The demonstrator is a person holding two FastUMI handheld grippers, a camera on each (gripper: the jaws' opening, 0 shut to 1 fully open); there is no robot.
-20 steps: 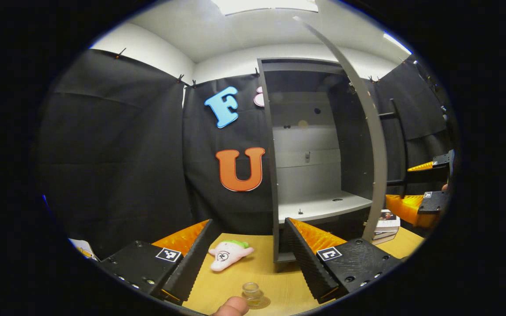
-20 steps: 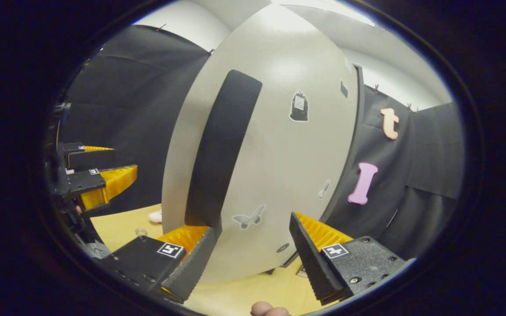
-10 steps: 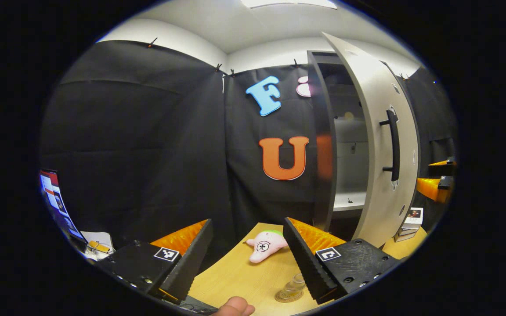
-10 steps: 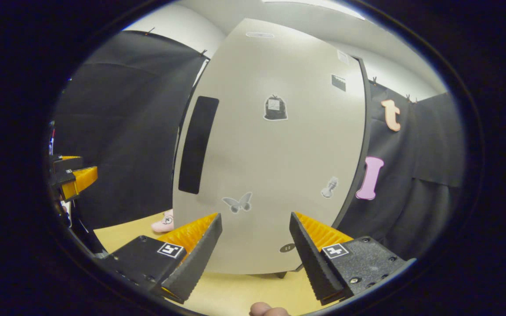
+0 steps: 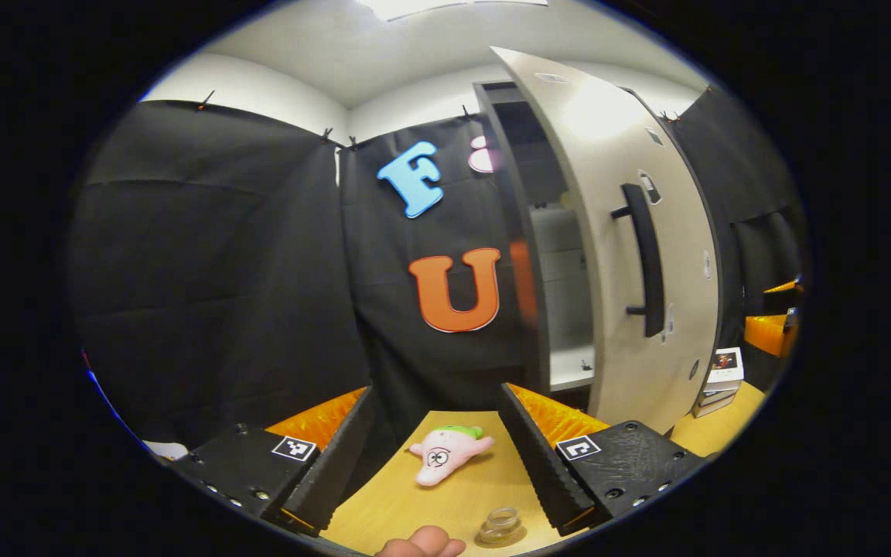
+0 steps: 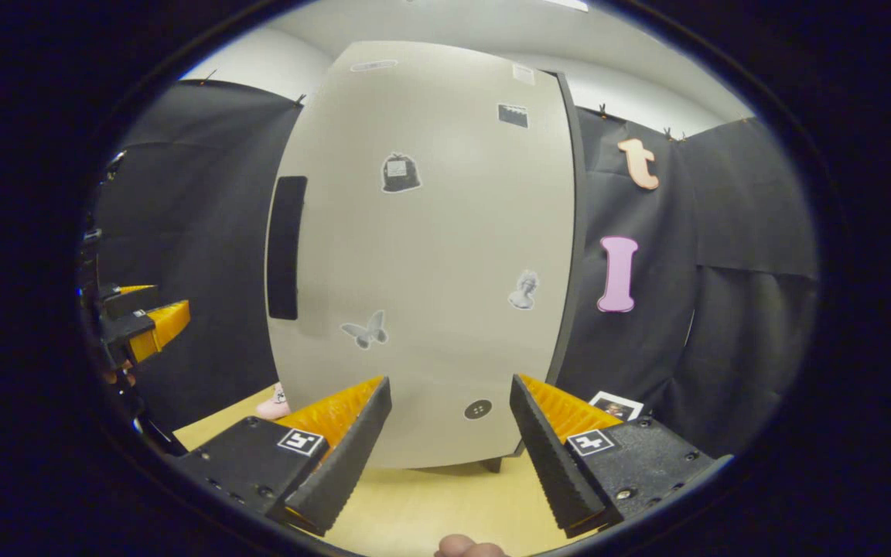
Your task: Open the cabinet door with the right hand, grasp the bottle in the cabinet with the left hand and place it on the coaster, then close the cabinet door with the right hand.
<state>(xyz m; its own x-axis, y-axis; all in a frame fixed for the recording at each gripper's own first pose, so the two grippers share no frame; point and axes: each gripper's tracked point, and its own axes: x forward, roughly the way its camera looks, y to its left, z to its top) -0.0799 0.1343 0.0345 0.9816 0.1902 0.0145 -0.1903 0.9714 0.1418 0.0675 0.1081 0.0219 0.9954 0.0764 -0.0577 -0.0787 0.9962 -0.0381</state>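
Closing the tall pale grey cabinet door (image 6: pixel 422 255) looks like the step in hand, and it belongs to the right gripper (image 6: pixel 449 456), which faces the door's outer side squarely, with the door just ahead of its two fingers. These fingers stand apart and hold nothing; whether they touch the panel cannot be told. The long black bar handle (image 6: pixel 286 247) runs upright, ahead and to the left of this gripper. In the left gripper view the door (image 5: pixel 631 255) stands ahead and to the right, partly open, with a narrow gap to the dark cabinet frame (image 5: pixel 519 232) through which a pale shelf is seen. The right gripper is clearly the nearer one to the door, so a push straight forward on the panel is judged to be what shuts it. The left gripper (image 5: pixel 438 456) has also its fingers apart and empty. The small clear bottle (image 5: pixel 501 524) stands on the round coaster (image 5: pixel 492 537) on the wooden table (image 5: pixel 391 510), just below and slightly right of the left fingers, so the placing seems done. A pink plush toy (image 5: pixel 445 454) lies ahead between them.
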